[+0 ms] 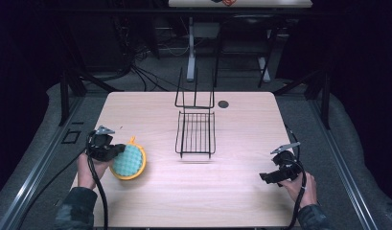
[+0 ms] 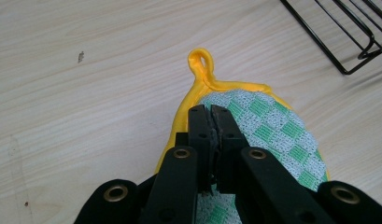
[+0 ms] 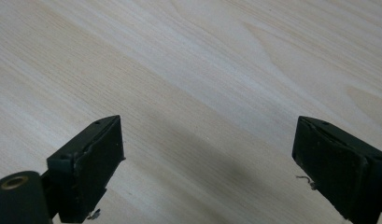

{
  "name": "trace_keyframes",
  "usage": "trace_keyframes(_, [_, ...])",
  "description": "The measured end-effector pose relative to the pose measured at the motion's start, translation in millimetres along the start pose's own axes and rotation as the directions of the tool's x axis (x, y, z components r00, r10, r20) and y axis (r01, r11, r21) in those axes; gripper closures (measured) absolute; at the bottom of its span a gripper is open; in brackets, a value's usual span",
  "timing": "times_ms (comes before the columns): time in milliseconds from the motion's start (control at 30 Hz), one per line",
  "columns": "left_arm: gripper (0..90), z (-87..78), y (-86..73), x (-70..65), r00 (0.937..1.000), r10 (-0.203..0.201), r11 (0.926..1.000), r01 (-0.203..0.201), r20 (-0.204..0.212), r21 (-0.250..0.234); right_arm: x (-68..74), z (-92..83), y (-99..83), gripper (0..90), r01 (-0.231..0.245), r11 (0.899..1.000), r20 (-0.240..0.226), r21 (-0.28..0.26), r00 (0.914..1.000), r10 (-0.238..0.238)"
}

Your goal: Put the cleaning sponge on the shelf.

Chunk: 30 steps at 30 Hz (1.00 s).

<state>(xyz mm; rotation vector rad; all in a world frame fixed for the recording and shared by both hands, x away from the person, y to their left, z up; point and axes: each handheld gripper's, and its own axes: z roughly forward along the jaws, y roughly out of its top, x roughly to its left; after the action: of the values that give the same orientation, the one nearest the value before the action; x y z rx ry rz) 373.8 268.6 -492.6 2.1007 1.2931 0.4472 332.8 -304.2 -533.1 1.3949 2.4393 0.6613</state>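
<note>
Left gripper (image 1: 118, 150) at the table's (image 1: 232, 191) left edge, jaws pinched together on the near rim of a round pot holder (image 1: 129, 161): yellow binding, green-and-white check face. In the left gripper view the pot holder (image 2: 268, 130) spreads ahead and right of the closed jaws, its yellow loop (image 2: 201, 63) pointing away beyond the tips. Black wire rack (image 1: 195, 127) farther off to the right, mid-table. Right gripper (image 1: 266, 177) near the right edge, jaws spread wide, nothing between them, bare wood beneath.
</note>
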Motion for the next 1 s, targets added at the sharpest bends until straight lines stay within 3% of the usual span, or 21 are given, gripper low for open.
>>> trace_keyframes(1000, [88.1, -8.6, 16.7, -20.1, 0.9964, -0.003, 0.9985, 0.007, 0.084, -0.054, 0.8, -1.3, 0.9, 7.0, 0.005, 1.000, 0.005, -0.007, 1.0000, -0.005])
